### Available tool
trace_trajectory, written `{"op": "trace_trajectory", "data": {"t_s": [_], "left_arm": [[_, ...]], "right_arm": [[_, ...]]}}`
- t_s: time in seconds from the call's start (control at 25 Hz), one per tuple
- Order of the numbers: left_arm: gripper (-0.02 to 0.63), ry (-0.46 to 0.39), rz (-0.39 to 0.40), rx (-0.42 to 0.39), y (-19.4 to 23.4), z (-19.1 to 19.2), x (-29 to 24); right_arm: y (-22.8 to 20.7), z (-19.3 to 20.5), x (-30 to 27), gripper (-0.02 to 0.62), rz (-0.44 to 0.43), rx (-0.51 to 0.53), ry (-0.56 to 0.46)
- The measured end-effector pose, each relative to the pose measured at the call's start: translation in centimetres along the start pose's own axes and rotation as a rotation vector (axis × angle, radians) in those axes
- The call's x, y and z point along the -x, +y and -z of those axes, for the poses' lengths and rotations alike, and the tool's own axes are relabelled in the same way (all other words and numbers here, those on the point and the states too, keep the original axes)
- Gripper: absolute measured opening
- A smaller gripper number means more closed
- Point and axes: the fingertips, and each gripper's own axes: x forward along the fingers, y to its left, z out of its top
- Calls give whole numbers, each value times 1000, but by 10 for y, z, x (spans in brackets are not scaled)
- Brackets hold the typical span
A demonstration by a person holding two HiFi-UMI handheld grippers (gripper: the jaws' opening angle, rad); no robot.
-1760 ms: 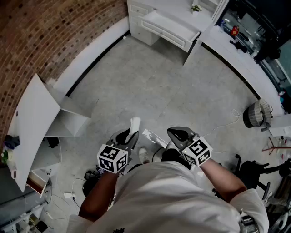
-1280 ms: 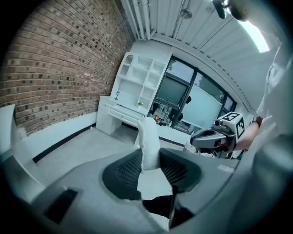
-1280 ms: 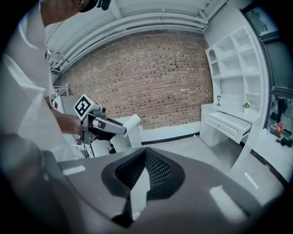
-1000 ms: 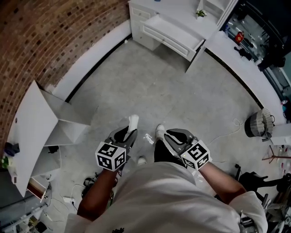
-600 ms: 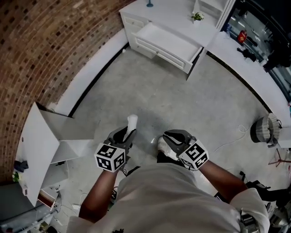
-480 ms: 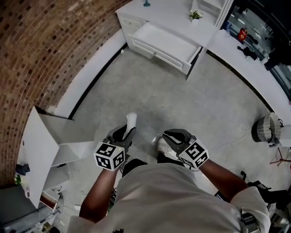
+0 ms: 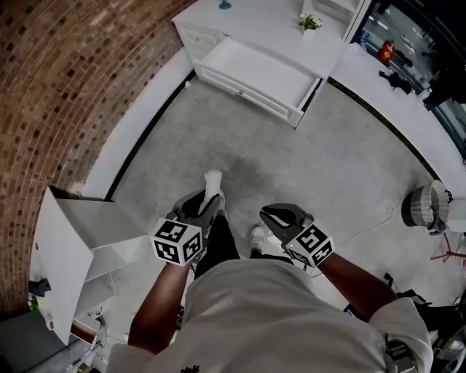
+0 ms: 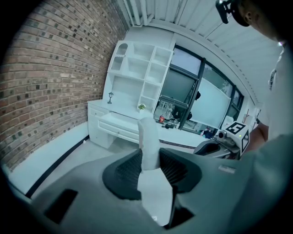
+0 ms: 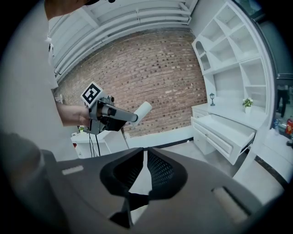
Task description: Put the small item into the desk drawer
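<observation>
My left gripper [image 7: 209, 198] is shut on a small white cylinder [image 7: 213, 180], which sticks out past the jaws. In the left gripper view the cylinder [image 8: 148, 144] stands upright between the ribbed pads [image 8: 128, 171]. Beside it my right gripper [image 7: 272, 216] has its jaws together with nothing between them; the right gripper view shows its tips [image 9: 144, 153] meeting. The white desk stands ahead across the grey floor with its drawer [image 7: 255, 69] pulled open, also seen as a drawer [image 8: 120, 124] and a drawer [image 9: 229, 130]. Both grippers are well short of it, held over the floor.
A brick wall [image 7: 65, 80] runs along the left. A white table [image 7: 65, 248] stands at the near left. On the right a long white counter [image 7: 408, 95] borders the floor and a round fan [image 7: 416, 204] sits with a cable. A small plant [image 7: 309, 22] is on the desk.
The desk and its open drawer have come closer in the head view as the person walked forward. Both grippers travelled along, side by side, the left one still holding the white cylinder.
</observation>
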Motion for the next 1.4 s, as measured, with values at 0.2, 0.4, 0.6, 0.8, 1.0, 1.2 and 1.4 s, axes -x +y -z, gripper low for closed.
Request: {"op": "trace_trajectory", "data": {"t_s": [0.2, 0.4, 0.6, 0.8, 1.0, 1.2, 1.4], "left_arm": [[123, -6, 45, -20, 44, -31, -37], [123, 19, 109, -60, 88, -74, -76], [123, 31, 169, -98, 131, -117, -111], [123, 48, 226, -127, 166, -144, -141], [123, 72, 265, -147, 195, -164, -176], [123, 79, 276, -148, 207, -187, -218], [123, 109, 254, -159, 215, -205, -272]], "right_arm": [[-40, -17, -27, 28, 77, -22, 17], [-87, -58, -52, 26, 171, -32, -8], [-127, -93, -86, 20, 247, -59, 3], [-149, -111, -116, 14, 301, -84, 11], [-168, -129, -137, 14, 351, -113, -28], [-196, -136, -138, 14, 369, -144, -27], [-242, -138, -136, 14, 364, -155, -35]]}}
